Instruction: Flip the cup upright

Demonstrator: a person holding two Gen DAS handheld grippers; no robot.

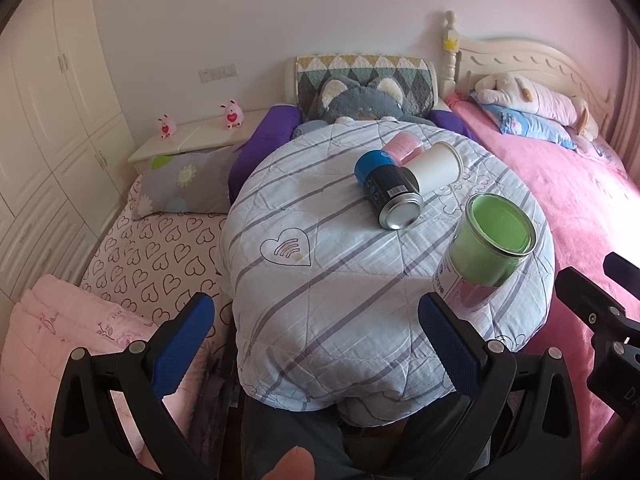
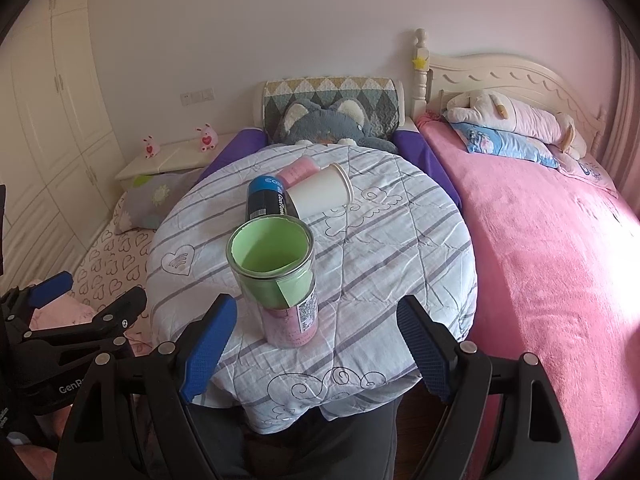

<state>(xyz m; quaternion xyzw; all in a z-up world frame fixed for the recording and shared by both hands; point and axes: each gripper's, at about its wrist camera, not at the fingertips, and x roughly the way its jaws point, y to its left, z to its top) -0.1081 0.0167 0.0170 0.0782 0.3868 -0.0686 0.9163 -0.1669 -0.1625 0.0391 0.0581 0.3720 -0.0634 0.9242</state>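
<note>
While my left tool (image 1: pixel 316 336) hangs spread and empty, the white cup (image 1: pixel 434 168) lies on its side well ahead and to its right, mouth pointing right, on the quilted surface (image 1: pixel 320 280). From my right tool (image 2: pixel 316 344), likewise spread and empty, that cup (image 2: pixel 320 194) lies nearly straight ahead beyond the upright green jar (image 2: pixel 276 272), so I judge right better placed.

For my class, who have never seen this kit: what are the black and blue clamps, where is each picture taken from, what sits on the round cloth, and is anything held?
The clamps are hand-held two-finger grippers, one per hand, each with a fisheye camera looking along its blue-padded fingers. One picture comes from the left gripper, the other from the right gripper. Both are open and hold nothing. On the striped cloth a clear cup with green lining stands upright. Behind it lie a white paper cup, a black and blue can and a pink cup, all on their sides.
</note>
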